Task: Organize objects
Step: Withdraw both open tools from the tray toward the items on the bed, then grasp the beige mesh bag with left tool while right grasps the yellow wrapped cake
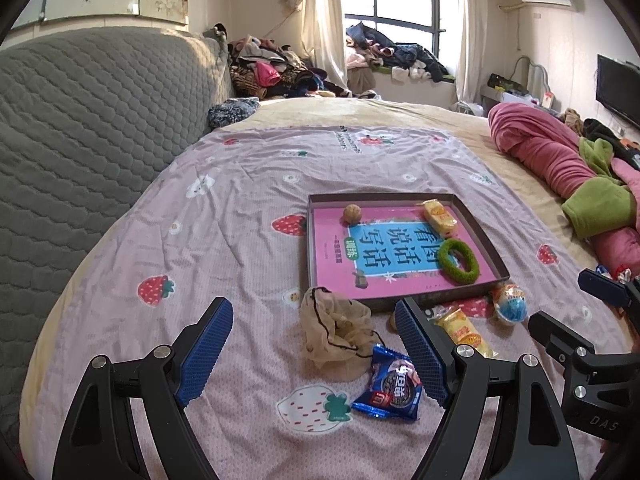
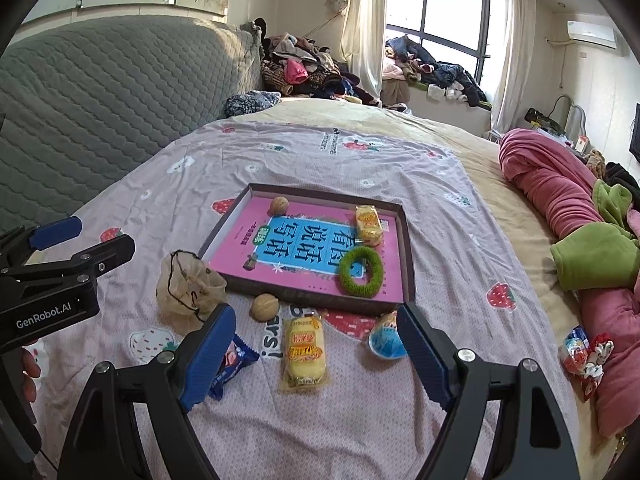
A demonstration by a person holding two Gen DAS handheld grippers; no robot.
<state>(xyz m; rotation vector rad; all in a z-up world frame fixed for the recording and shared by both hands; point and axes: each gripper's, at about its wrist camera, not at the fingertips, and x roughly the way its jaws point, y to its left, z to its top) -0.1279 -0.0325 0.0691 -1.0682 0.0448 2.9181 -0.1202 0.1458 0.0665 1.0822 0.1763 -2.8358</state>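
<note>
A cluttered bedroom held a bed (image 2: 280,432) under a strawberry sheet. On it lay a tray (image 2: 410,264), already holding a cake (image 2: 369,222), a green ring (image 2: 360,272) and a walnut (image 2: 278,205). Outside it waited a mesh pouch (image 1: 336,330), a second cake (image 2: 305,350), a cookie packet (image 1: 394,388), an egg toy (image 1: 510,304) and another walnut (image 2: 264,307); roughly half seemed left. Both the left gripper (image 1: 320,360) and right gripper (image 2: 316,354) hovered with jaws spread, empty.

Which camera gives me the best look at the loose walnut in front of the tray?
Right wrist: the walnut lies in full view beside the mesh bag. In the left wrist view, that gripper's finger hides nearly all of it.
</note>
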